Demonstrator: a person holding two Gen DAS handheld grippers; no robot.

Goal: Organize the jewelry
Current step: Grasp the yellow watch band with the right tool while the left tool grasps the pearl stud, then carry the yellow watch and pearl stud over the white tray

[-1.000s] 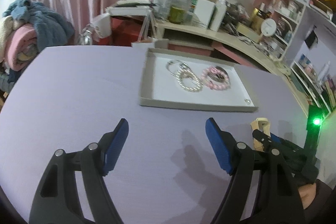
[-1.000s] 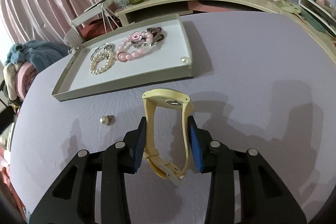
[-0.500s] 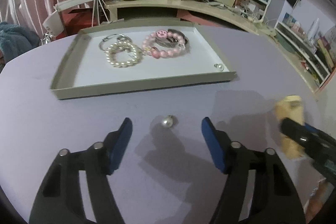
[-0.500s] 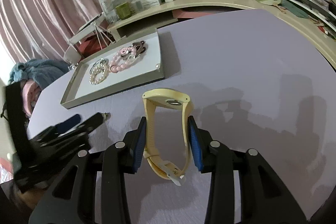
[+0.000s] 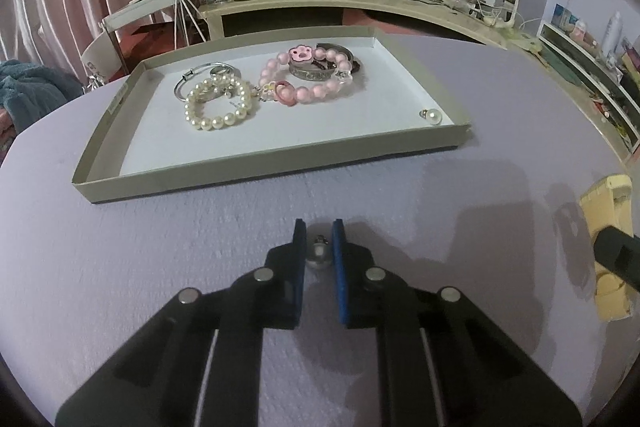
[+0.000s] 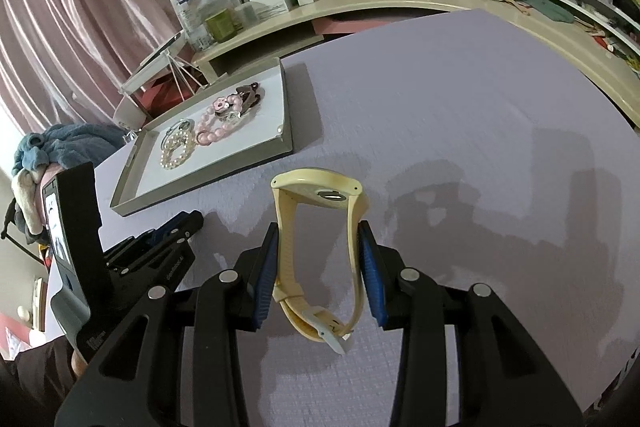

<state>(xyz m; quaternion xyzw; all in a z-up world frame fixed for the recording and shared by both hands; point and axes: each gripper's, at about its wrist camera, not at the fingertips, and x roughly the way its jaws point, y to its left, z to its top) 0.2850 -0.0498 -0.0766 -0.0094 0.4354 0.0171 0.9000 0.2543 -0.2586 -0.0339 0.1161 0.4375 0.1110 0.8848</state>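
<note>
In the left wrist view the left gripper point(image 5: 319, 241) fills the bottom centre of the frame, and its blue-padded jaws, which have just been closing, now stand narrowly apart with the small round pearl earring point(image 5: 318, 255) between them on the lavender tablecloth point(image 5: 160, 247); the pads look to be touching or all but touching the bead, so this reads as a pinch just made. The relation that matters is straight up the frame: the shallow grey cardboard tray with a white floor point(image 5: 256, 175) lies directly beyond the fingertips, its near wall running left to right across the gripper's line, so the earring would have to be lifted over that wall before going forward. Its likely mate, a second pearl earring point(image 5: 434, 116), sits in the tray's lower right corner, up and to the right of the jaws. In the right wrist view the right gripper point(image 6: 318, 259) is clamped on a pale yellow rubber-strapped wristwatch point(image 6: 318, 193), the case upward and the strap loop hanging between the pads. The tray sits at upper left in that view, farther off, so the left hand looks nearer.
</note>
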